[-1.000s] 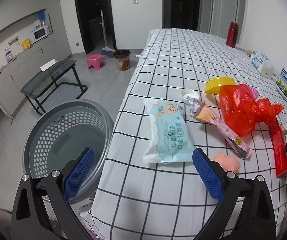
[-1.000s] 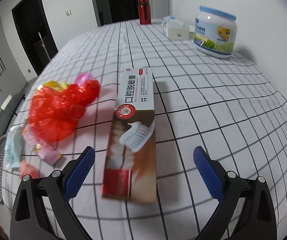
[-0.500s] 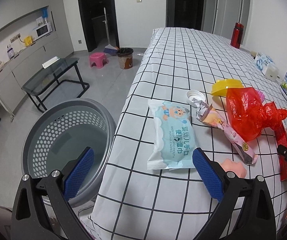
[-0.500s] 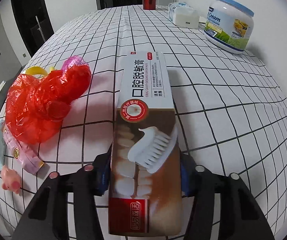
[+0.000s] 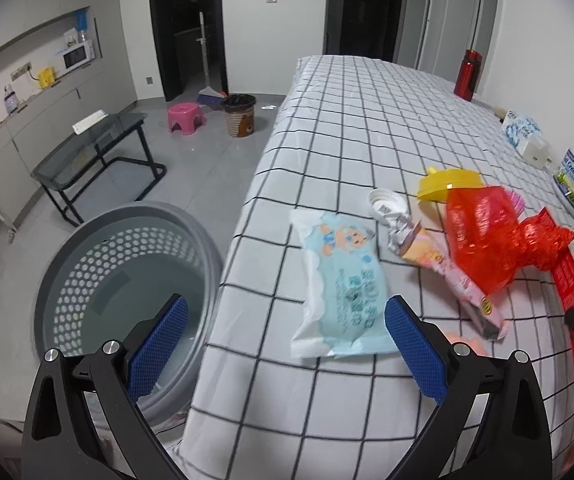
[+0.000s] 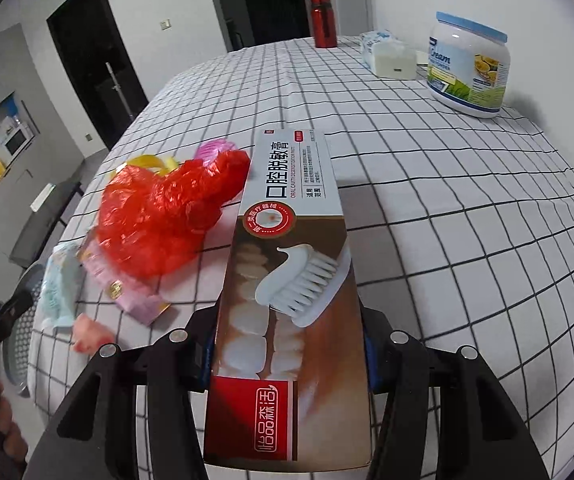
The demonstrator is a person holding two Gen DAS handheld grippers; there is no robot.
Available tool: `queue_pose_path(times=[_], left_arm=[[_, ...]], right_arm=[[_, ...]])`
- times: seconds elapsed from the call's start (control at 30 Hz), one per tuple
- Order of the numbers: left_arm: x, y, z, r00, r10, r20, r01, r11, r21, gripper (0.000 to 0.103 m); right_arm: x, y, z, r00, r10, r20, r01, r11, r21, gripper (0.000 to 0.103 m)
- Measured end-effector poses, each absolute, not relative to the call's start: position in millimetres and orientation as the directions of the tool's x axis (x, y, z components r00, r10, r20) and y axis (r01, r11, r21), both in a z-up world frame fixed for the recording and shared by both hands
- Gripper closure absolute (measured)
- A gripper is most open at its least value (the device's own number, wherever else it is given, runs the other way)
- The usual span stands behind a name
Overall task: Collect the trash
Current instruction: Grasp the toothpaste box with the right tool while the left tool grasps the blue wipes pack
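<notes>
1. Both sets of jaws first: my right gripper (image 6: 289, 354) is pinching the toothpaste box (image 6: 291, 280) across its 2 long sides near the lower end, while my left gripper (image 5: 283, 344) is spread wide with nothing between its blue pads.
2. Using the grey laundry basket (image 5: 83, 248) as my landmark: it stands on the floor against the edge of the checked table (image 5: 367, 120), and my left gripper hangs over that edge, 1 pad above the basket.
3. On the table just beside the basket lies the wet-wipe pack (image 5: 339, 284); beyond it, farther from the basket, are the pink wrapper (image 5: 447, 272) and the red plastic bag (image 5: 487, 240).
4. The toothpaste box is farthest from the basket, its near end raised in my grip, its far end reaching toward the red plastic bag; I cannot tell whether that end touches the cloth.
5. I judge the box light, stiff cardboard, probably hollow, so a firm squeeze could crush it; holding across the narrow width suits it.
6. The wipe pack looks soft and slick; I would take it at a sealed end.
</notes>
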State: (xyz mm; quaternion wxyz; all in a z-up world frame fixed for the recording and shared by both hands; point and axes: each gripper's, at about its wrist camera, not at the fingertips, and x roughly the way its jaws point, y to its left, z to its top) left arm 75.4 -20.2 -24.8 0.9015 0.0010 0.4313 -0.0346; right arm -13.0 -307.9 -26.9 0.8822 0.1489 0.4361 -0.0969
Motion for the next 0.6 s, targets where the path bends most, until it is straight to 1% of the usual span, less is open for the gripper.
queue_pose_path(times=[0.1,0.4,0.5,0.57,0.6], left_arm=[[83.2,-24.4,-29.6,0.616,-0.073,-0.784,0.067,0.997,-0.041,0.006],[108.9,-52.5,-52.7,0.587,-0.019,-0.810,0.092,0.995,0.044,0.006],[112.6,-56.7,-59.3,0.578,-0.027,-0.816,0.105,0.994,0.042,0.008],[111.8,-58.2,-61.1,0.579,-0.041,-0.814,0.116,0.993,0.033,0.020],[111.3,-58.6,-61.8,0.573,-0.049,-0.818,0.126,0.992,0.029,0.035]], right_arm=[[-17.7,-306.6,-25.8,0.615,-0.030,-0.788,0.296,0.935,0.195,0.052],[-29.7,-314.3,-24.2,0.628,-0.039,-0.778,0.316,0.925,0.209,0.052],[-33.9,-317.6,-25.5,0.627,-0.042,-0.778,0.322,0.923,0.209,0.052],[-34.8,-319.0,-26.4,0.624,-0.042,-0.780,0.326,0.922,0.211,0.052],[-35.4,-319.5,-26.8,0.623,-0.043,-0.781,0.327,0.921,0.211,0.052]])
